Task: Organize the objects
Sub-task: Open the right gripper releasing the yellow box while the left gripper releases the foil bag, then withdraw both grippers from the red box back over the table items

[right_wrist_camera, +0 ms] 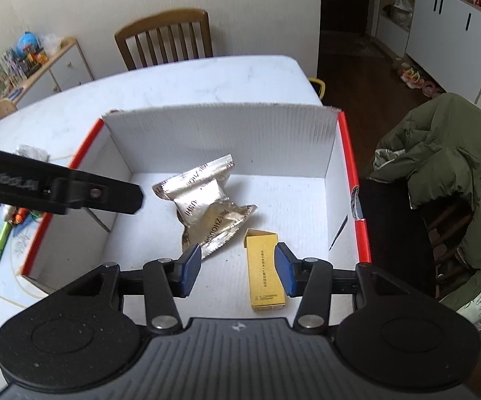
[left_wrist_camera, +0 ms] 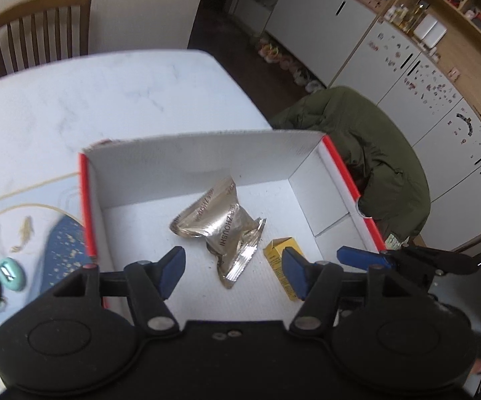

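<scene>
Both our left gripper (left_wrist_camera: 233, 271) and right gripper (right_wrist_camera: 238, 271) hang spread and empty over the red-edged box (right_wrist_camera: 349, 153), where the foil packet (right_wrist_camera: 207, 208) and yellow carton (right_wrist_camera: 264, 275) already lie. Crowded so near, we risk knocking them together.

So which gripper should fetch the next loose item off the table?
Left, probably. The left gripper is open and empty at the box side nearest the teal case and clutter; the right gripper hangs over the far side.
</scene>
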### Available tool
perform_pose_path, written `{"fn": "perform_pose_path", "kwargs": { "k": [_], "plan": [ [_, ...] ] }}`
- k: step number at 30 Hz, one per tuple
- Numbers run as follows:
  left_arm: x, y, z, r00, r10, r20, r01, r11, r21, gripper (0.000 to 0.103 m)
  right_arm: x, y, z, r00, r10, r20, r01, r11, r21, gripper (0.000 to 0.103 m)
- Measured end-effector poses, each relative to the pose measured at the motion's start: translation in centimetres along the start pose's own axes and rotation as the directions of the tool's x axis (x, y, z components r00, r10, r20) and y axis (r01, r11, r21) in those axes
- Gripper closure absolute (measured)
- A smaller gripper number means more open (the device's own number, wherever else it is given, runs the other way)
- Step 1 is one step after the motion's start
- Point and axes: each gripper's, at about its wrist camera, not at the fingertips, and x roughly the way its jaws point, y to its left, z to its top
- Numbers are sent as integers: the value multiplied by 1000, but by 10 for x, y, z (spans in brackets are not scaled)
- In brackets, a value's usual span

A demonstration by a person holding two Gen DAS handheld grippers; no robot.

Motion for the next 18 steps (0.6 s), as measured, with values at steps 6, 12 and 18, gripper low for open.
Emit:
{"fn": "perform_pose_path", "kwargs": {
  "k": [6, 12, 18],
  "plan": [
    [-33, 2, -16, 994, 49, 94, -53, 998, 44, 39, -24, 8, -8, 997, 9, 73, -9, 1000, -1, 53],
    [-61, 12, -33, 983, 77, 166, -88, 994, 58, 35, -43, 19, -14, 992, 7, 130, -10, 1000, 21, 51],
    [-90, 28, -48, 971, 85, 225, -108, 990, 92, 27, -61, 41, -21, 984, -8, 180, -1, 999, 51, 46]
  ]
}}
